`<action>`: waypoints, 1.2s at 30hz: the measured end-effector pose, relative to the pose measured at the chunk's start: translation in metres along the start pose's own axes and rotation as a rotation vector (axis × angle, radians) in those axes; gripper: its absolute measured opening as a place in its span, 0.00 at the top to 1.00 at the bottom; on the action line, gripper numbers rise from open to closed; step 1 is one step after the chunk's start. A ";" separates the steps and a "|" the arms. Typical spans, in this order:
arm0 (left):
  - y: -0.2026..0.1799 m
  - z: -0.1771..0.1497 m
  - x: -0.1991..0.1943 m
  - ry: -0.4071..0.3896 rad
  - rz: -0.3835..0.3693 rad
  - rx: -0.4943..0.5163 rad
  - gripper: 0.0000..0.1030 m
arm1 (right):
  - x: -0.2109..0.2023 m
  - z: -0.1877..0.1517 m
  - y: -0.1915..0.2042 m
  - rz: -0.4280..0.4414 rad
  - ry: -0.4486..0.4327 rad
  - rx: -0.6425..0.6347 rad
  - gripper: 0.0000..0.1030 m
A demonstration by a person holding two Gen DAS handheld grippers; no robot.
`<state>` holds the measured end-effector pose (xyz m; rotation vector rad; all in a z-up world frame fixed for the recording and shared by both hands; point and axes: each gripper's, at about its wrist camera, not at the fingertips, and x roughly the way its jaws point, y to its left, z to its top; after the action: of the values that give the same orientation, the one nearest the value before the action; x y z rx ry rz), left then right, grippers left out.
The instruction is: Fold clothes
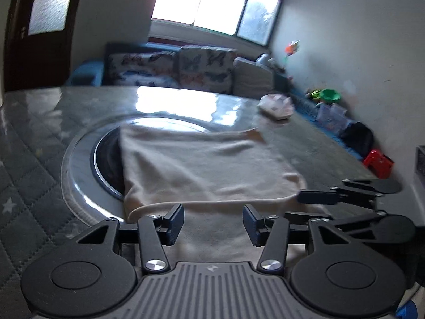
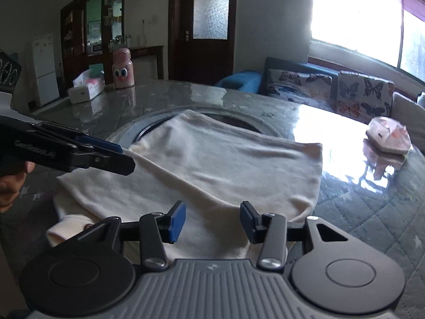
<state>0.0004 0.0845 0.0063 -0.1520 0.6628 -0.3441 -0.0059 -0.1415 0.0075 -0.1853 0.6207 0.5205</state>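
A cream garment (image 1: 202,164) lies folded flat on the grey quilted table (image 1: 32,164), partly over a round glass turntable (image 1: 79,170). My left gripper (image 1: 213,223) is open just above the garment's near edge, with nothing between its fingers. In the left wrist view, my right gripper (image 1: 310,207) reaches in at the garment's right corner. In the right wrist view the garment (image 2: 225,164) spreads ahead, a cuff (image 2: 66,228) sticking out at lower left. My right gripper (image 2: 212,223) stands open over the near hem. My left gripper (image 2: 124,156) enters from the left, held by a hand (image 2: 10,186).
A pink and white packet (image 2: 387,138) sits on the table at the far right. A pink bottle (image 2: 122,67) and a tissue box (image 2: 85,90) stand at the far left edge. A sofa with butterfly cushions (image 1: 204,69) lies beyond the table.
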 end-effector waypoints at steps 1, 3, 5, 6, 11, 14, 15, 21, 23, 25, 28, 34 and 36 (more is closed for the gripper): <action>0.003 -0.001 0.003 0.009 0.004 -0.007 0.49 | 0.002 -0.001 -0.002 0.001 0.009 0.013 0.55; 0.009 -0.004 0.007 0.022 0.013 -0.022 0.49 | 0.004 -0.005 -0.007 0.007 0.013 0.028 0.55; 0.011 -0.005 0.006 0.022 0.011 -0.027 0.47 | 0.001 -0.005 -0.006 0.006 0.011 0.018 0.48; 0.011 -0.005 0.006 0.020 0.008 -0.027 0.46 | -0.001 -0.004 -0.005 0.004 0.007 0.014 0.47; 0.001 -0.011 0.003 0.010 0.021 0.022 0.29 | -0.008 -0.007 0.002 -0.013 -0.013 -0.019 0.31; -0.010 -0.016 0.001 0.001 0.042 0.074 0.22 | -0.010 -0.012 0.006 -0.027 -0.009 -0.038 0.28; -0.013 -0.017 -0.001 -0.002 0.051 0.086 0.22 | -0.012 -0.013 0.006 -0.031 -0.011 -0.044 0.28; -0.017 -0.029 -0.013 -0.009 0.078 0.119 0.18 | -0.023 -0.019 0.011 -0.057 -0.020 -0.081 0.17; -0.016 -0.035 -0.015 0.001 0.096 0.128 0.18 | -0.024 -0.023 0.010 -0.062 -0.009 -0.087 0.17; -0.015 -0.040 -0.015 0.008 0.111 0.123 0.18 | -0.022 -0.028 0.007 -0.062 0.008 -0.078 0.17; -0.016 -0.041 -0.022 0.003 0.108 0.125 0.16 | -0.028 -0.027 0.006 -0.066 0.005 -0.073 0.17; -0.026 -0.047 -0.052 -0.004 0.062 0.208 0.15 | -0.055 -0.028 0.007 -0.061 -0.015 -0.147 0.14; -0.034 -0.053 -0.062 -0.005 0.035 0.255 0.15 | -0.063 -0.031 0.008 -0.054 -0.013 -0.182 0.13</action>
<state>-0.0877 0.0734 0.0093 0.1012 0.6102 -0.3914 -0.0696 -0.1701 0.0205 -0.3693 0.5537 0.5255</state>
